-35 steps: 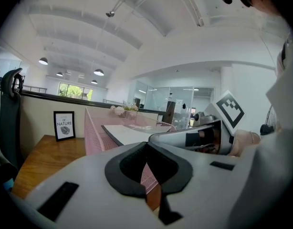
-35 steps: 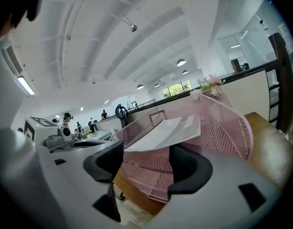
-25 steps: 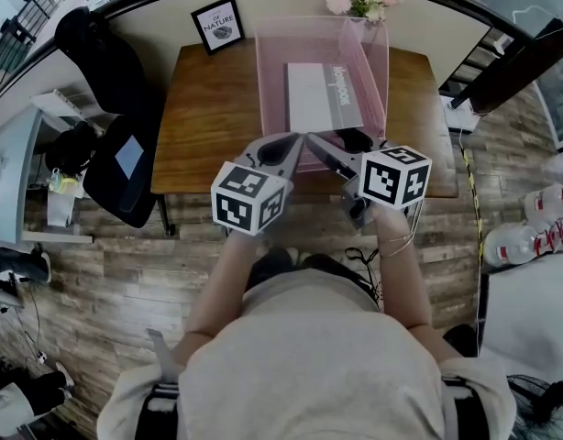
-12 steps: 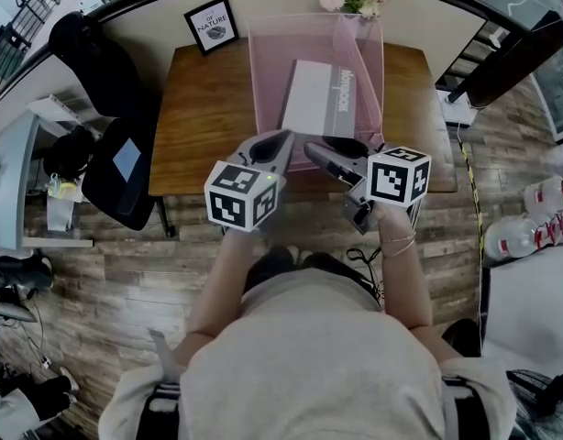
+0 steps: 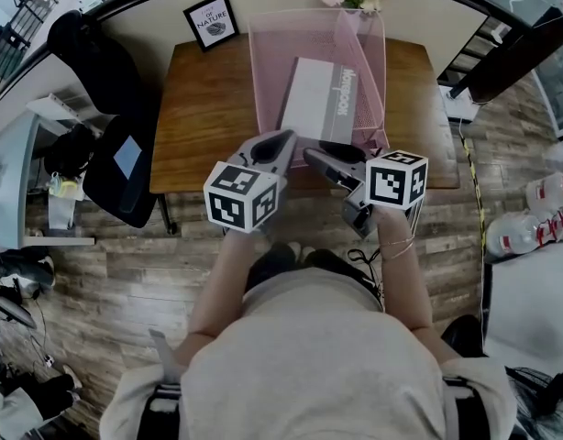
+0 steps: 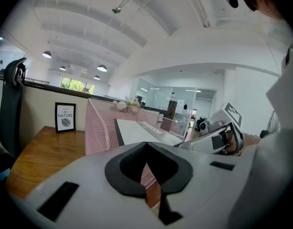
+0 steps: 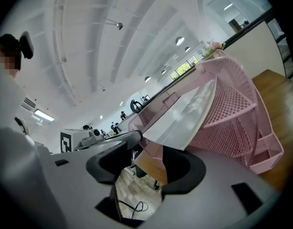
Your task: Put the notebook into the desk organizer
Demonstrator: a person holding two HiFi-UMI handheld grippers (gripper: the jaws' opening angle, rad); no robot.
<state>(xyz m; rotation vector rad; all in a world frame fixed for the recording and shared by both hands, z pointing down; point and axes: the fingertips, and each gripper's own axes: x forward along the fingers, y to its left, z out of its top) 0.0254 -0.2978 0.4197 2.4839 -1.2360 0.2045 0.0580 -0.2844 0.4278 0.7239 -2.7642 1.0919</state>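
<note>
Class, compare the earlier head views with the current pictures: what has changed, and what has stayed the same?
The right claw has eased slightly back toward the person, and its jaws have just been closing partway with nothing between them. The left claw, the notebook in the pink organizer and the table stayed as they were.

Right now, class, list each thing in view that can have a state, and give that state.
notebook, inside the desk organizer, leaning.
desk organizer, upright, holding the notebook.
picture frame, standing upright.
left gripper, fingers shut, empty.
right gripper, fingers open, just been closing, nothing between them.
</note>
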